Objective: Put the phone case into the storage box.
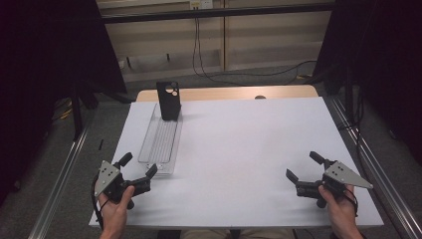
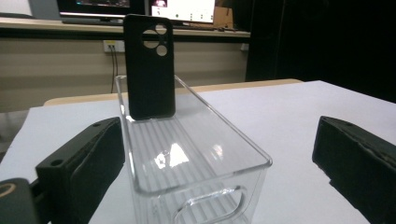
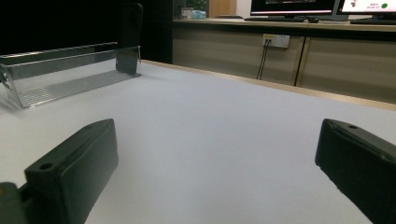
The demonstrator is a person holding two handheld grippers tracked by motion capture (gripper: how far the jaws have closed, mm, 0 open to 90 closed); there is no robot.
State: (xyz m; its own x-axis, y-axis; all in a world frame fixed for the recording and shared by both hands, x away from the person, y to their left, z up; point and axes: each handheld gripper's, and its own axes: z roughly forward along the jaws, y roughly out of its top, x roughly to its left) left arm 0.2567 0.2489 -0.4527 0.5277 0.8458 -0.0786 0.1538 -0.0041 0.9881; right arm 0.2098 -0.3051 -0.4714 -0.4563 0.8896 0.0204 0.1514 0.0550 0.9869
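A long clear plastic tray (image 1: 160, 140) lies on the white table, left of centre, running away from me. A black phone case (image 1: 168, 101) stands upright at its far end, camera holes at the top. My left gripper (image 1: 138, 166) rests at the table's near left, open, its jaws on either side of the tray's near end (image 2: 196, 186); the phone case (image 2: 150, 74) rises at the back in the left gripper view. My right gripper (image 1: 304, 165) lies at the near right, open and holding nothing. The right gripper view has the tray (image 3: 65, 74) and the case (image 3: 129, 37) far off at the left.
The white sheet (image 1: 249, 149) covers the table; a strip of bare wood (image 1: 234, 93) runs along its far edge. Metal rails (image 1: 368, 154) flank both sides. Dark curtains hang left and right, and cables (image 1: 209, 69) trail on the floor beyond.
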